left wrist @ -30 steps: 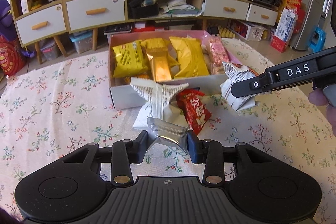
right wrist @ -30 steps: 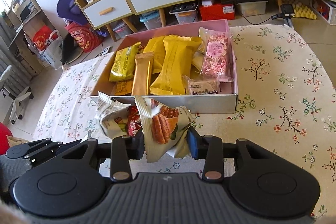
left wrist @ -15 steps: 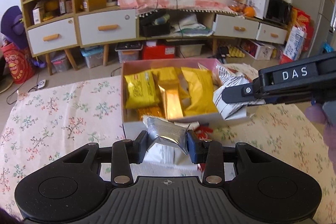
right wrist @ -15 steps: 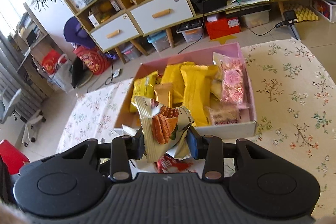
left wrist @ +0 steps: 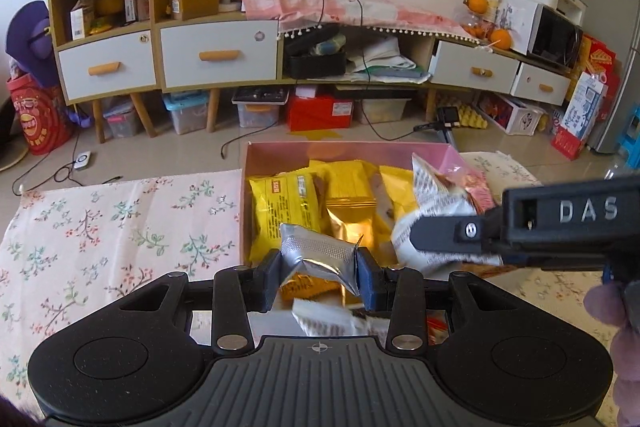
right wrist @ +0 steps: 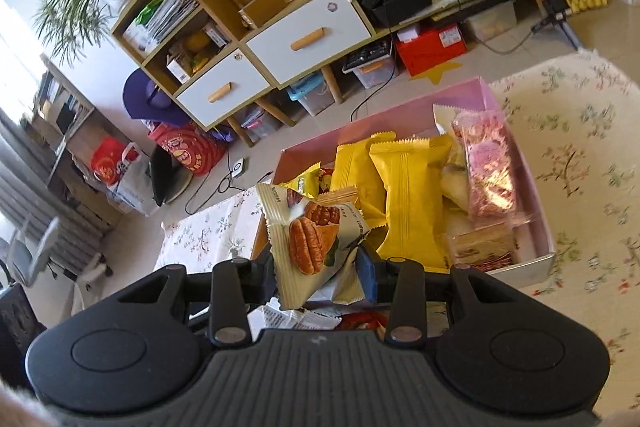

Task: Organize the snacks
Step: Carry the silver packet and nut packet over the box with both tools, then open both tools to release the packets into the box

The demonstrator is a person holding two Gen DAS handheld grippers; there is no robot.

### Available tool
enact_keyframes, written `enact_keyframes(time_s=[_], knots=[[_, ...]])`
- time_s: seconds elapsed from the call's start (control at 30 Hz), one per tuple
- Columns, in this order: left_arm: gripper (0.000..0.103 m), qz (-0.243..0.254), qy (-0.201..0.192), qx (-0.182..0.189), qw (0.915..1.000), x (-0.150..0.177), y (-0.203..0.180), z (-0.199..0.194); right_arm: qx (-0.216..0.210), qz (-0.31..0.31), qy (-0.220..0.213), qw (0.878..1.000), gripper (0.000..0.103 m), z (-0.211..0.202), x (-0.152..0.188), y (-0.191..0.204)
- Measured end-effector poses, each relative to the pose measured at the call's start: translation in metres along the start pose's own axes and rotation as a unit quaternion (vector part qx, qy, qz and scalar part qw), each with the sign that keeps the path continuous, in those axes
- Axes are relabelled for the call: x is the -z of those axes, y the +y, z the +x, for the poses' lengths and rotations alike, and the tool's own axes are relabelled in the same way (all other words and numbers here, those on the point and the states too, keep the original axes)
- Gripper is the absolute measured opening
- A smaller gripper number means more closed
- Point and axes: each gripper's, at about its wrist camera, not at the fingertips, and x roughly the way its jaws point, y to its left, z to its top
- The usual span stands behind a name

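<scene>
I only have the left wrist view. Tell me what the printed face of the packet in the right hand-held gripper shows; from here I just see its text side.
Observer: The right hand-held gripper is shut on a pecan packet; its face pictures pecan halves.
Operator: Report what lies at the pink box's right end, behind that gripper.
Observer: A clear pink-speckled packet lies along the right wall of the pink box.
Operator: And below that one.
Observer: A small clear packet with brown contents sits in the near right corner.
</scene>
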Motion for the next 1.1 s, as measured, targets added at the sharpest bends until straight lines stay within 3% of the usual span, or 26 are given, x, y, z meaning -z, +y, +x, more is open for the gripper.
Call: enact_keyframes(time_s=[0.13, 0.5, 0.57, 0.63, 0.93, 1.1], knots=[[0.037, 0.009, 0.014, -0.005, 0.9999, 0.004, 0.001, 0.013, 0.024, 0.001, 0.008, 1.0, 0.037, 0.01, 0.001, -0.004], [0.042, -0.003, 0.025, -0.006, 0.9997, 0.014, 0.012, 0.026, 0.025, 0.0, 0.018, 1.0, 0.041, 0.02, -0.001, 0.001], [0.046, 0.001, 0.023, -0.009, 0.9997, 0.015, 0.012, 0.024, 0.027, 0.0, 0.012, 1.0, 0.047, 0.018, -0.001, 0.001], [0.051, 0.002, 0.025, -0.004, 0.9997, 0.014, 0.012, 0.023, 0.026, 0.0, 0.006, 1.0, 0.06, 0.015, -0.003, 0.001], [0.067, 0.019, 0.033, -0.004, 0.9993, 0.01, 0.002, 0.011, 0.019, -0.015, -0.008, 1.0, 0.071, 0.0, -0.007, 0.007], [0.07, 0.028, 0.036, -0.014, 0.9989, 0.01, -0.003, -0.001, 0.028, -0.031, -0.015, 0.999, 0.074, -0.01, -0.006, 0.009]])
